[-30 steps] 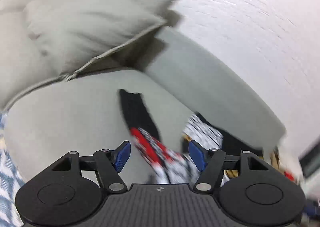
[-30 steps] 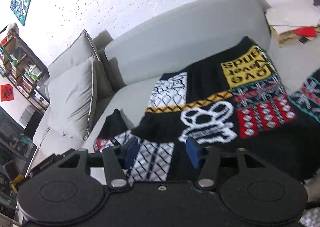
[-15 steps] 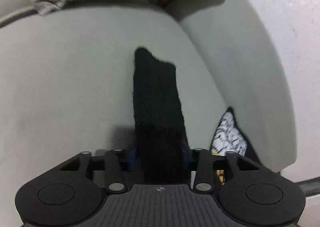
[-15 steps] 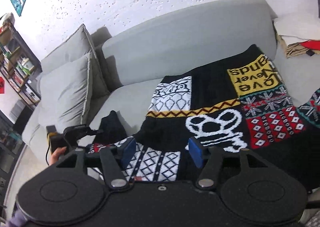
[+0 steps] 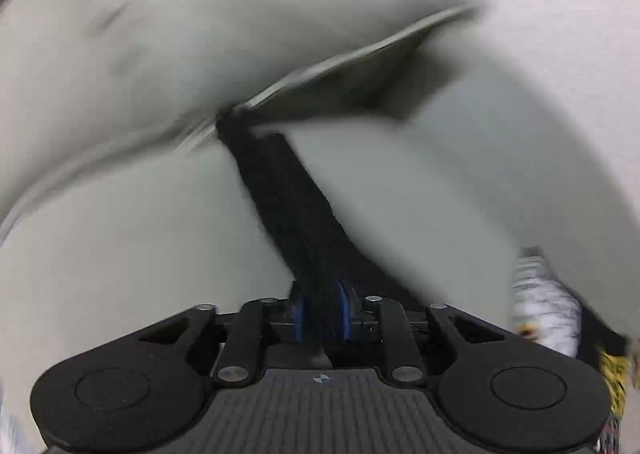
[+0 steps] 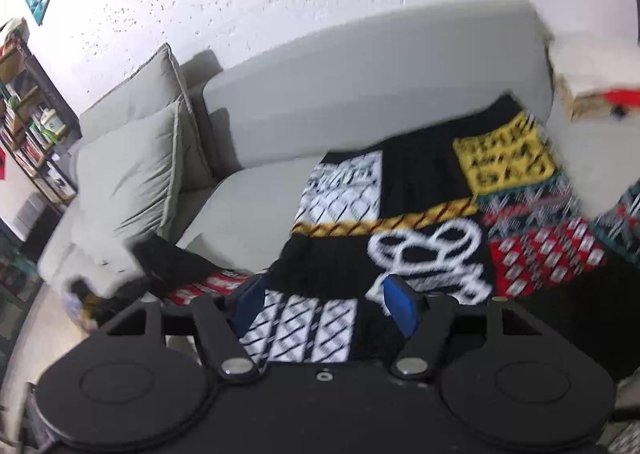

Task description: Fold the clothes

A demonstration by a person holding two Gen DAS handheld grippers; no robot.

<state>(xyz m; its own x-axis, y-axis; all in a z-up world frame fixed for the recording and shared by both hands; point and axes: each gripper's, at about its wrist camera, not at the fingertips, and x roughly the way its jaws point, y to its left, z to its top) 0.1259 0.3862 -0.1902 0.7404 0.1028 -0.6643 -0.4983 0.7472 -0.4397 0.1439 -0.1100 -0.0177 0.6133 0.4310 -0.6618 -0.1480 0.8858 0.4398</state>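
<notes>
A black patchwork sweater (image 6: pixel 420 222) with white, yellow and red patterned panels lies spread on the grey sofa seat (image 6: pixel 248 198). My left gripper (image 5: pixel 320 310) is shut on the sweater's black sleeve cuff (image 5: pixel 288 206), which stretches away toward the cushions. A white patterned part of the sweater (image 5: pixel 544 294) shows at the right of the left wrist view. My right gripper (image 6: pixel 322 306) is open and empty, hovering over the sweater's near hem. The black sleeve (image 6: pixel 176 262) shows at the left of the right wrist view, pulled outward.
Two grey cushions (image 6: pixel 132 174) lean at the sofa's left end, with a bookshelf (image 6: pixel 28 126) beyond. The sofa backrest (image 6: pixel 380 86) runs behind the sweater. A pile of folded cloth (image 6: pixel 592 74) sits at the sofa's right end. A cushion (image 5: pixel 240 34) looms close ahead of the left gripper.
My left gripper closed on the black sleeve cuff and has pulled it up and out toward the cushions. My right gripper stayed open over the hem, shifting slightly.
</notes>
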